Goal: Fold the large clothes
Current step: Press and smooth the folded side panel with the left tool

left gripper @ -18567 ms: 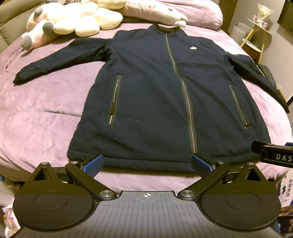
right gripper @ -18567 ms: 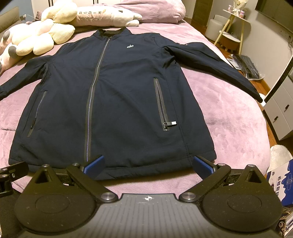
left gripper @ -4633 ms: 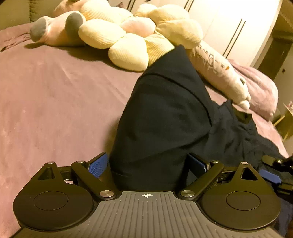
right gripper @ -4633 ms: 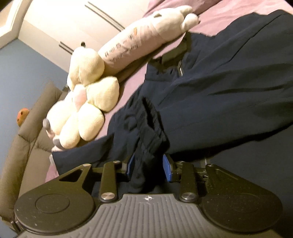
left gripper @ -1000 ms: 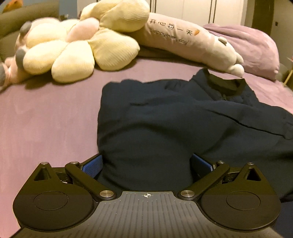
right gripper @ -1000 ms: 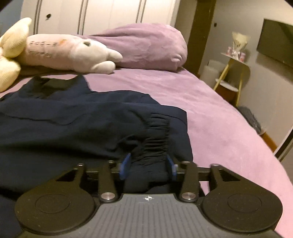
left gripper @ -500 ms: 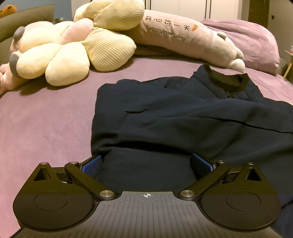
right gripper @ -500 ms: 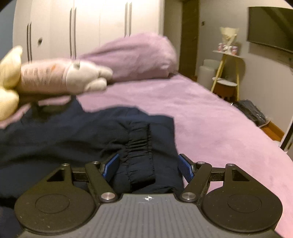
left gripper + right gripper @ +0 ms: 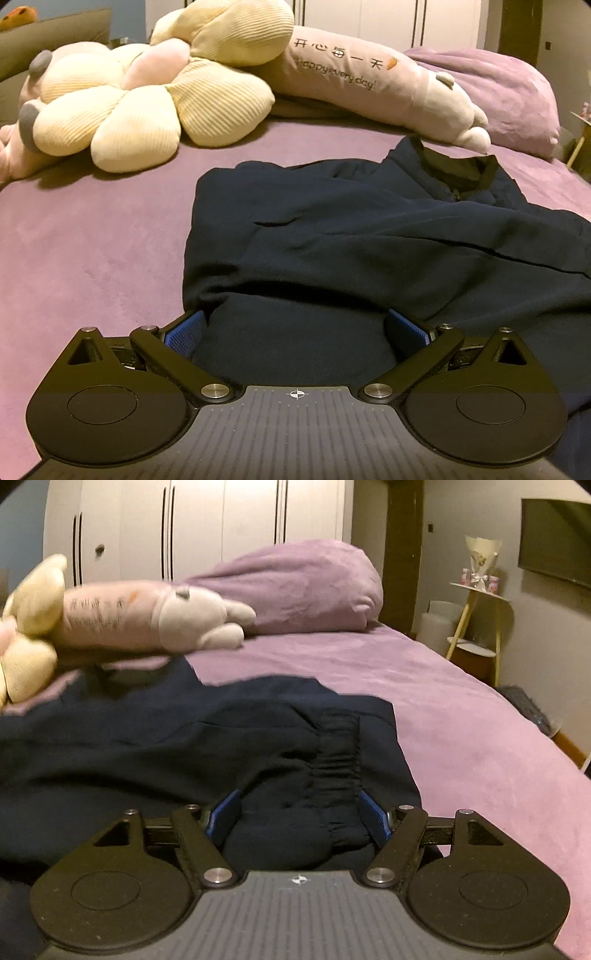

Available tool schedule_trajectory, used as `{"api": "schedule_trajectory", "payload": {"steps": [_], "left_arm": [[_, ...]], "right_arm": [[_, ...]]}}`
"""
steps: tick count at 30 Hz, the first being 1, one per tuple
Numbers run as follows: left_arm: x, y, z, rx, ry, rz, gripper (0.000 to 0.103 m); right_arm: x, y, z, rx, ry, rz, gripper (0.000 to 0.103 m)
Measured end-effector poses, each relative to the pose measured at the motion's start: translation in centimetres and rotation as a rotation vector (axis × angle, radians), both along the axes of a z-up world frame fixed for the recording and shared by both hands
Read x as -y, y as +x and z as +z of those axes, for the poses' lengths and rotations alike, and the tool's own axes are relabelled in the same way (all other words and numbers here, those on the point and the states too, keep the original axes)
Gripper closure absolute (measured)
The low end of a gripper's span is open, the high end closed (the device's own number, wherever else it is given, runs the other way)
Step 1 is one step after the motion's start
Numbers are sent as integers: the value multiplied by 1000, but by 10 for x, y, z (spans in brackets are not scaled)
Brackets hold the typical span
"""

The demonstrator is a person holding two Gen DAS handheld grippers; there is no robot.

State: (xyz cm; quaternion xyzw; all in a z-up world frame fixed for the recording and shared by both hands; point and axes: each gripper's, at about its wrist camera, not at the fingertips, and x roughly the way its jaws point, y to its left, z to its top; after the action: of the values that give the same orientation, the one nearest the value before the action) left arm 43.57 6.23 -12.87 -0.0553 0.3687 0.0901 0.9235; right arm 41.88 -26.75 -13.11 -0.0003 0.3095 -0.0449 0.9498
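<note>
A dark navy jacket [image 9: 369, 236] lies on the purple bed [image 9: 92, 240], its sleeves folded in over the body and its collar [image 9: 458, 166] at the far end. My left gripper [image 9: 295, 330] is open wide just above the jacket's left side, and a bulge of fabric lies between its blue pads [image 9: 184, 332]. In the right wrist view the jacket [image 9: 147, 738] fills the left half. Its gathered sleeve cuff [image 9: 338, 753] lies loose between the spread pads of my right gripper [image 9: 299, 814], which is open.
A yellow flower plush [image 9: 147, 99] and a long pink plush pillow [image 9: 369, 85] lie past the collar, beside a purple pillow [image 9: 303, 587]. Bare purple bed [image 9: 443, 701] stretches to the right of the jacket. A small side table [image 9: 480, 620] and white wardrobe doors [image 9: 221, 528] stand beyond.
My right gripper has spread its jaws off the sleeve cuff, which now lies loose on the jacket. The left gripper stays open and has drawn back slightly from the folded sleeve.
</note>
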Motion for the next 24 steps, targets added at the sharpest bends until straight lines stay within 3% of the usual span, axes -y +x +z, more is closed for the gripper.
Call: {"api": "schedule_trajectory", "payload": {"steps": [1, 5, 8, 17, 19, 21, 24], "left_arm": [[0, 0, 0, -2, -3, 0, 0], [-1, -2, 2, -9, -16, 3, 0], [-1, -2, 0, -7, -8, -4, 0], [2, 0, -1, -40, 20, -17, 0], [-4, -2, 7, -79, -11, -16, 0], [-14, -13, 17, -109, -60, -1, 0], [-32, -53, 37, -86, -120, -46, 0]], "right_arm": [[1, 0, 0, -4, 3, -2, 33], [-7, -5, 8, -14, -70, -10, 50], [-8, -12, 5, -6, -83, -11, 52], [-11, -4, -6, -38, -137, 14, 49], [-9, -4, -3, -48, -122, 19, 47], [-1, -7, 8, -71, -81, 0, 38], [17, -40, 38, -42, 18, -30, 31]]}}
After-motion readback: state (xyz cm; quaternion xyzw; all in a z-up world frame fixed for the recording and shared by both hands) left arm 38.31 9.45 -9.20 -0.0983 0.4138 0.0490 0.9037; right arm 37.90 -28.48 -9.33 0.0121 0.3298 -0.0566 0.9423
